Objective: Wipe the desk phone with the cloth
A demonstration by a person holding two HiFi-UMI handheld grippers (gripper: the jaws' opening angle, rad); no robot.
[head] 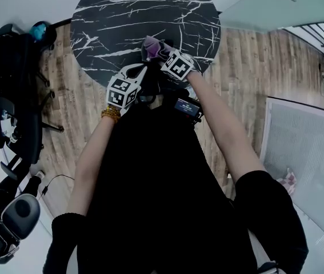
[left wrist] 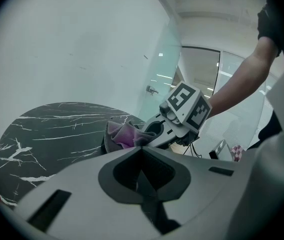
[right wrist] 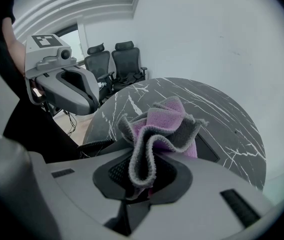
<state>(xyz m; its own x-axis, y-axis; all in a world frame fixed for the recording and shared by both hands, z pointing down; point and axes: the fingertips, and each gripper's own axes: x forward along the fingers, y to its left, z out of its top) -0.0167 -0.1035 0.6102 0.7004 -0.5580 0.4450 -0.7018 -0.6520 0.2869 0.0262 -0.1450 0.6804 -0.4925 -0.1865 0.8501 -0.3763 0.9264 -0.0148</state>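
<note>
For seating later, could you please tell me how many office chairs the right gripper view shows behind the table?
2: the left chair and the right chair stand side by side at the wall beyond the table. Others may be hidden.

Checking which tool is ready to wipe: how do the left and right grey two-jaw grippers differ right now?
The right gripper is shut on a bunched purple and grey cloth; the left gripper is shut on nothing. In the head view the right reaches further over the black marble table than the left. Both point toward that table.
</note>
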